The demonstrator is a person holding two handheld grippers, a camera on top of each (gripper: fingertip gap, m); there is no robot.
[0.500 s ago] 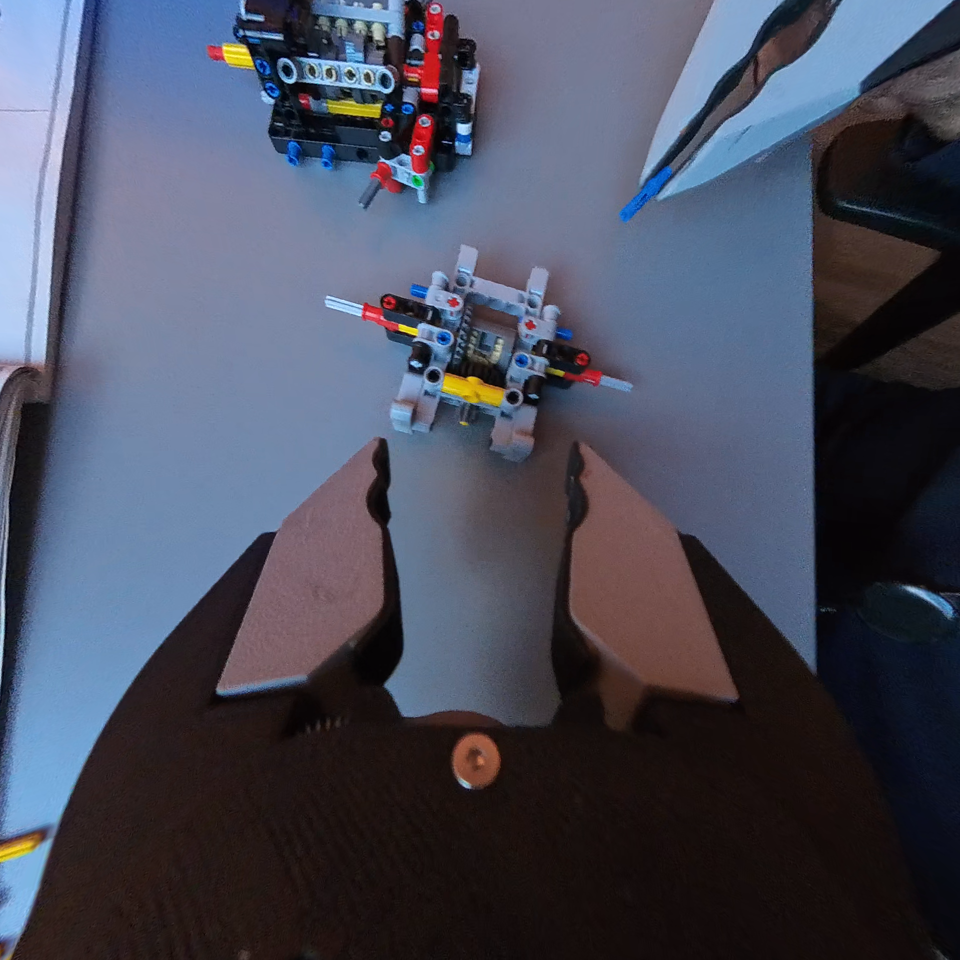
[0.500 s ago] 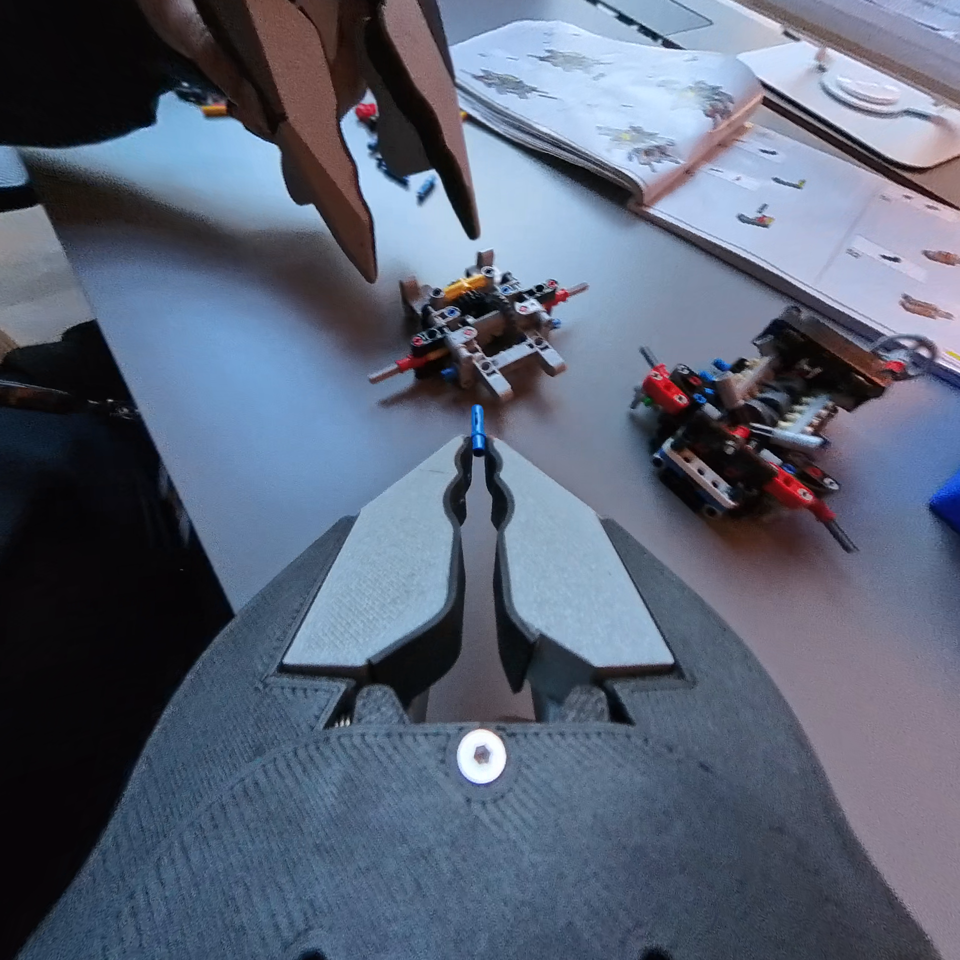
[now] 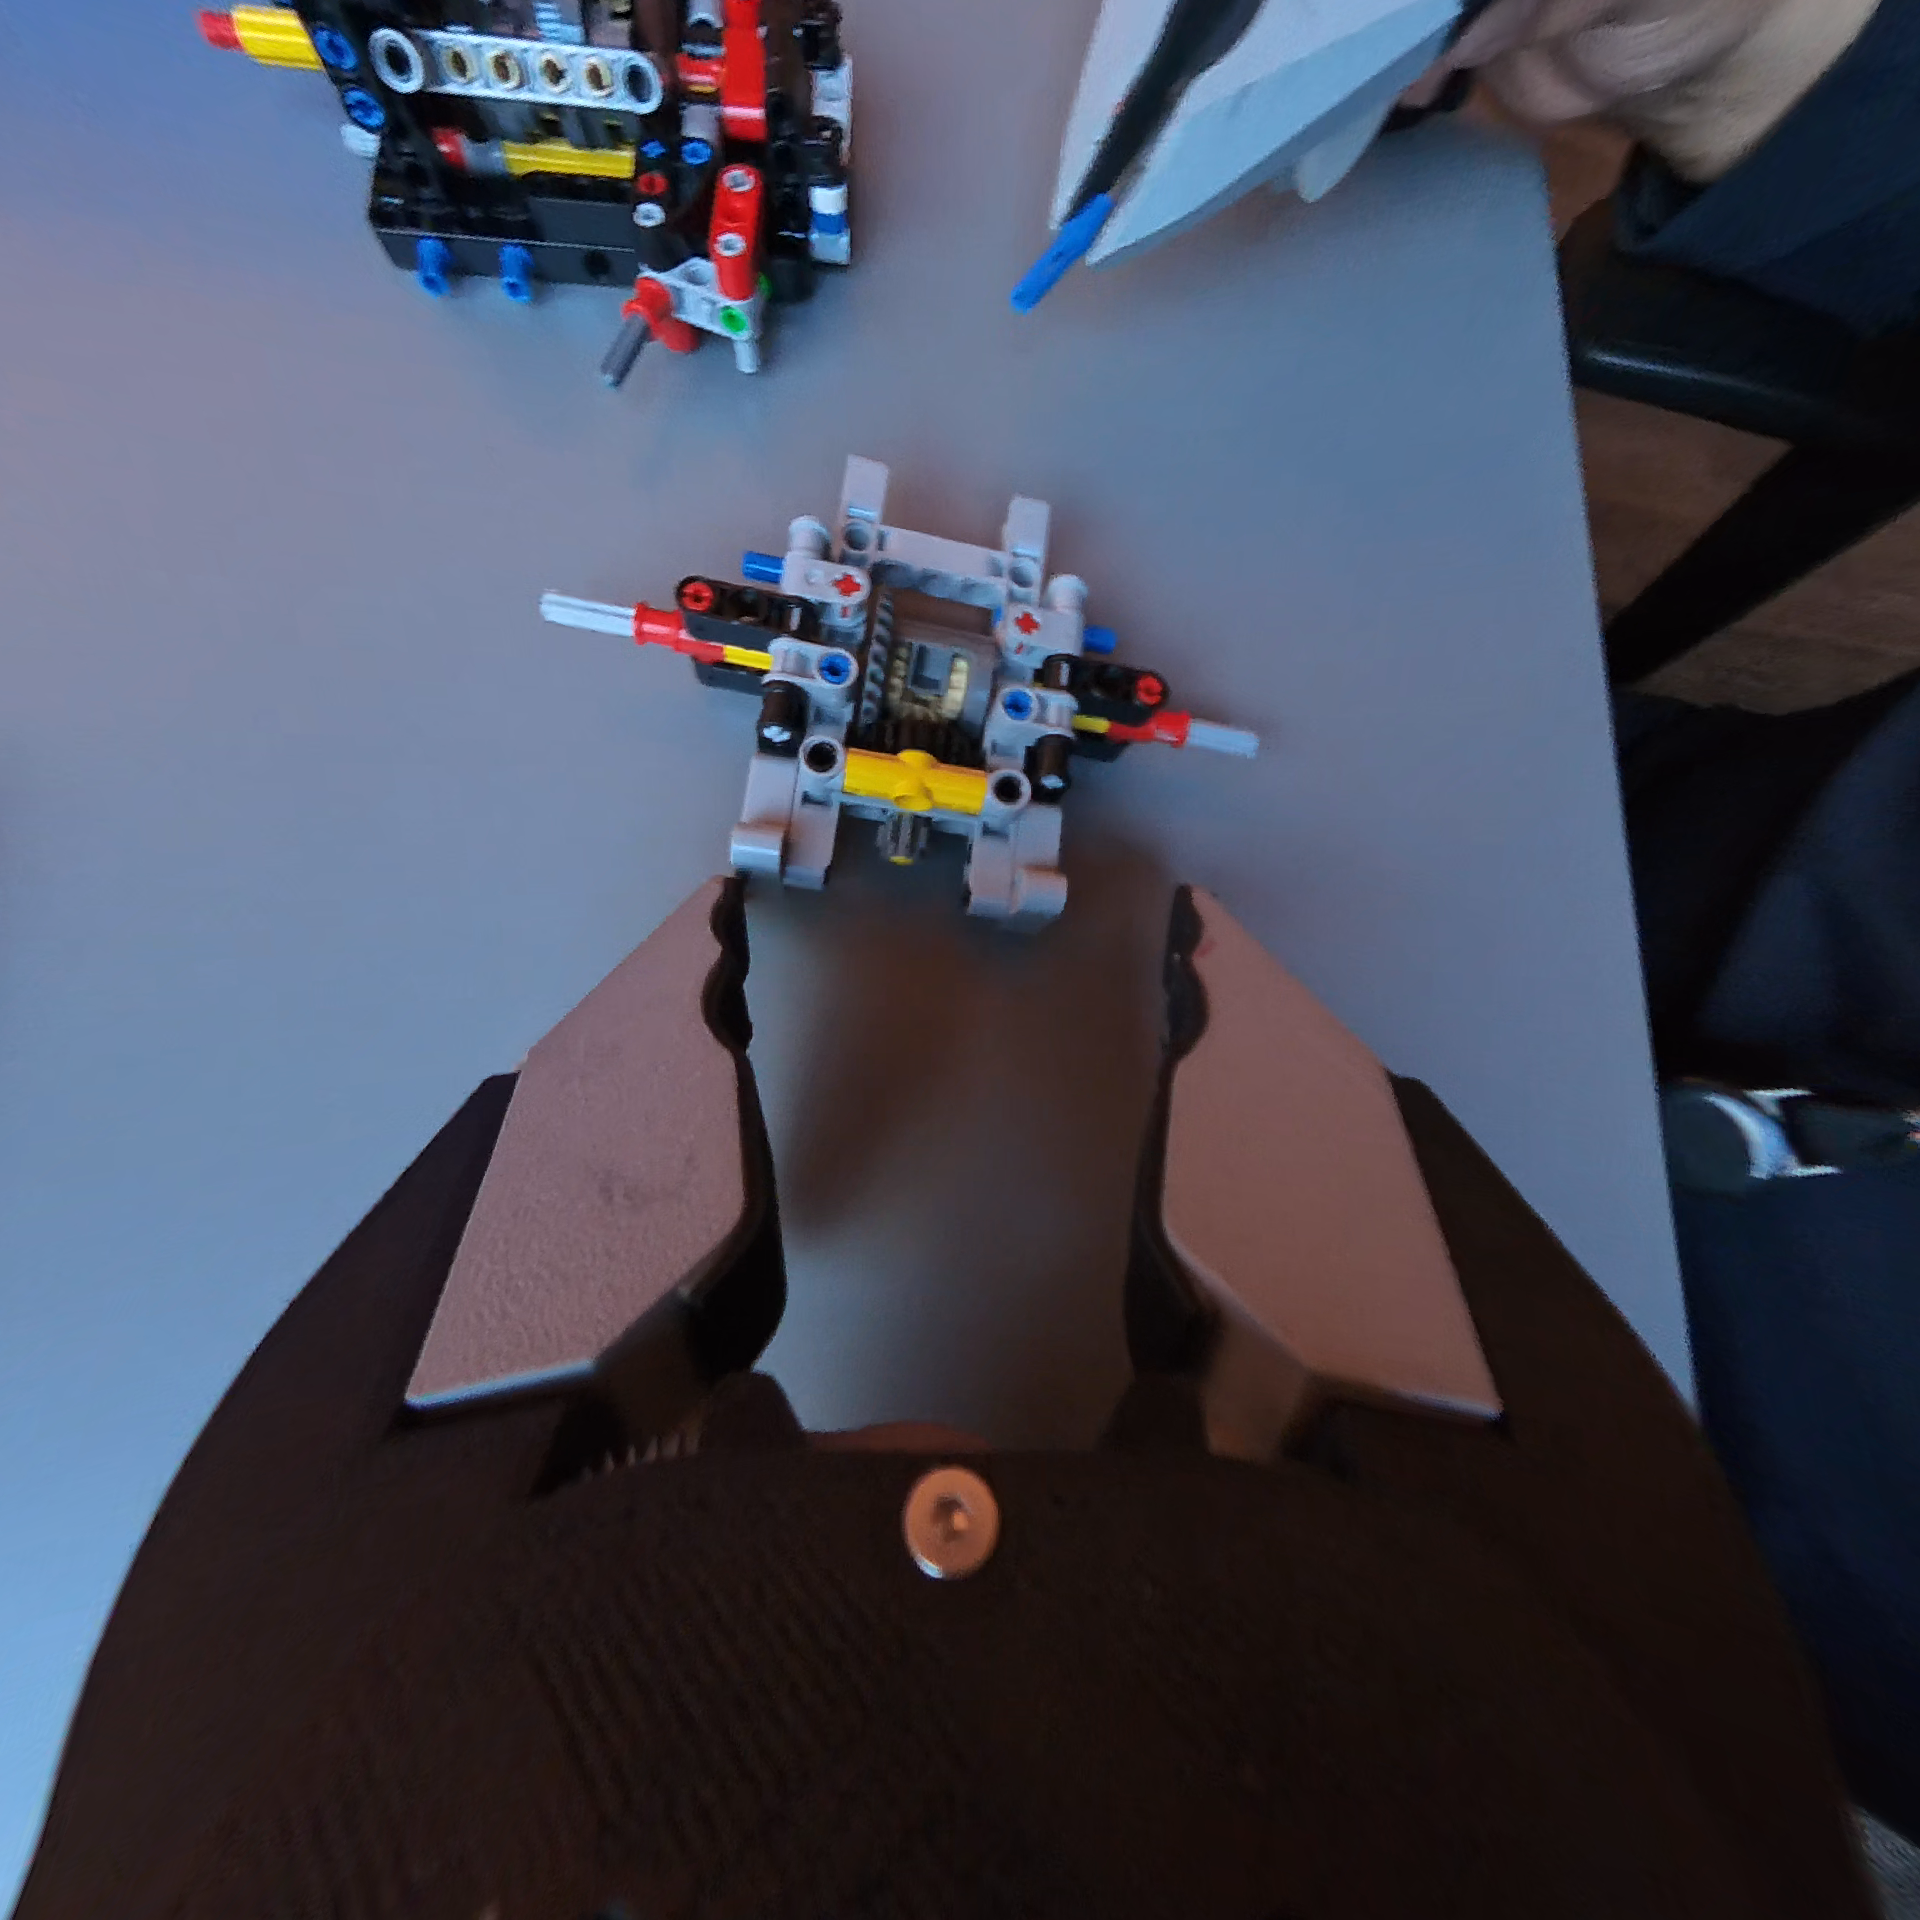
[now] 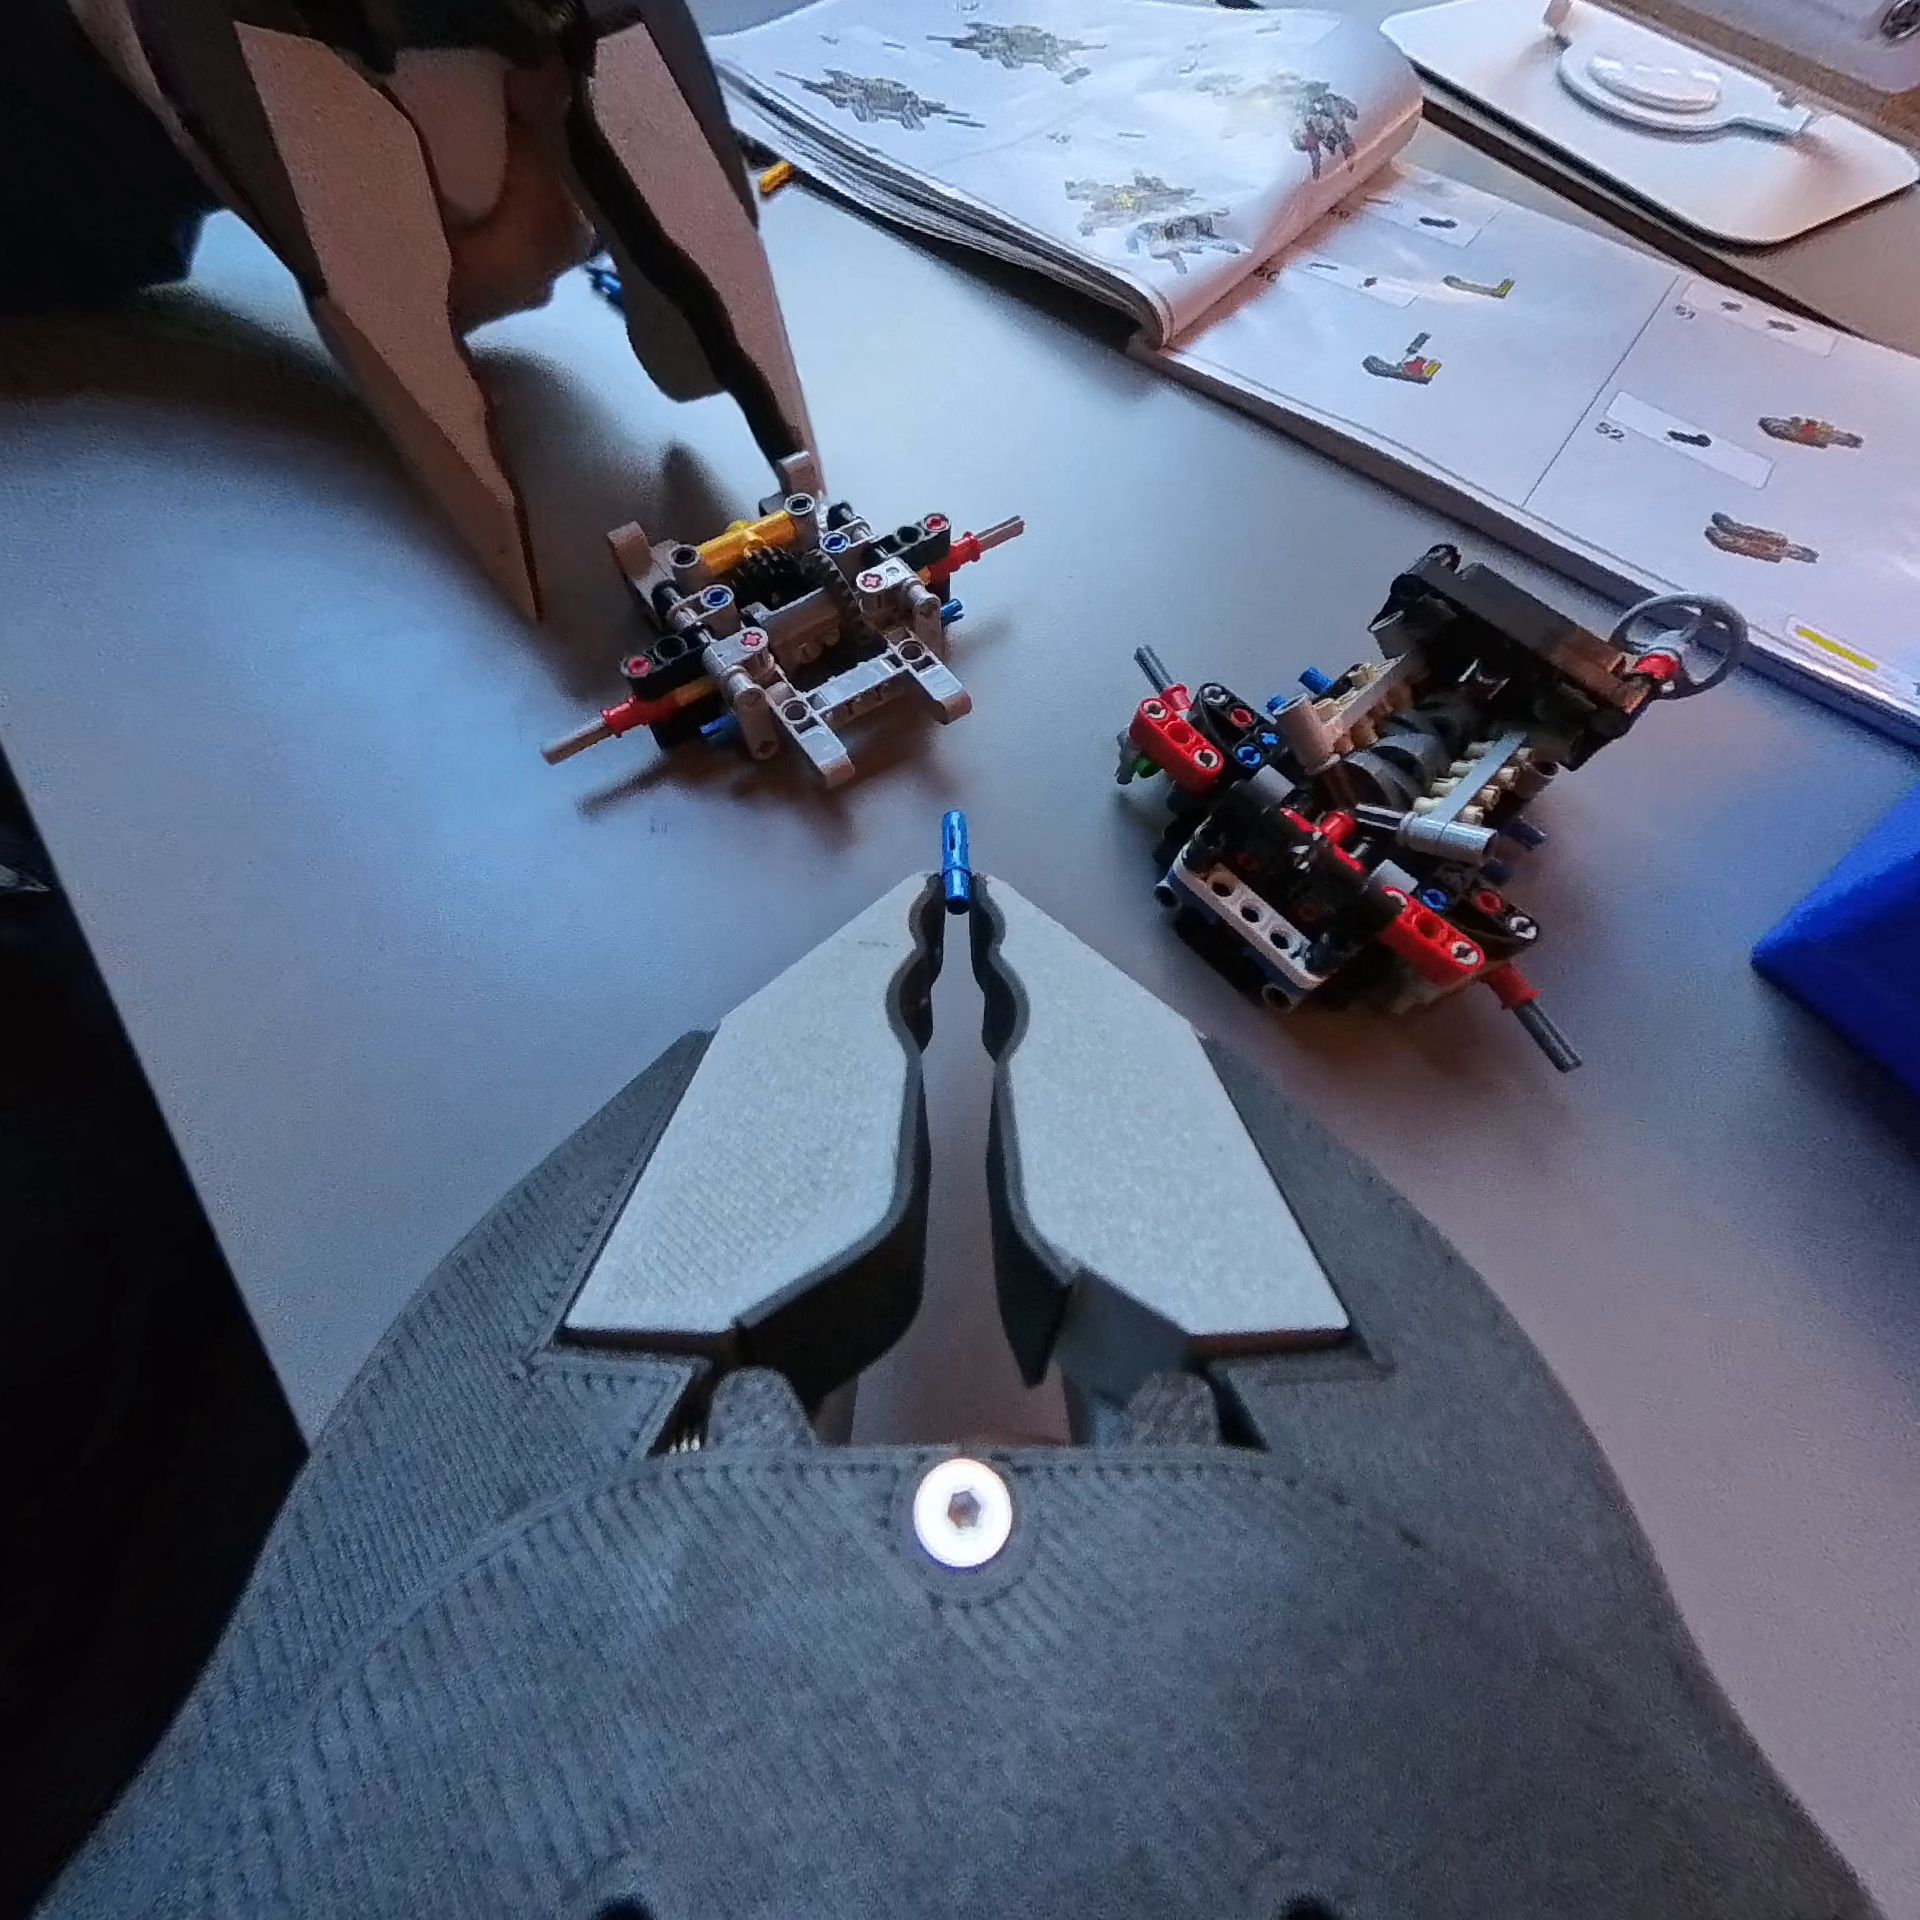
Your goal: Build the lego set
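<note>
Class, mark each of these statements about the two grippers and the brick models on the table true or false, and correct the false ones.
1. The right gripper pinches a blue pin at its fingertips. True.
2. The left gripper is shut on the small grey model. False: its fingers stand wide open, just short of the model.
3. Two brick models sit on the table. True: the small grey one and a larger black model.
4. The instruction booklet is closed. False: it lies open.
5. The blue pin is plugged into the black model. False: it is clear of both models.
</note>
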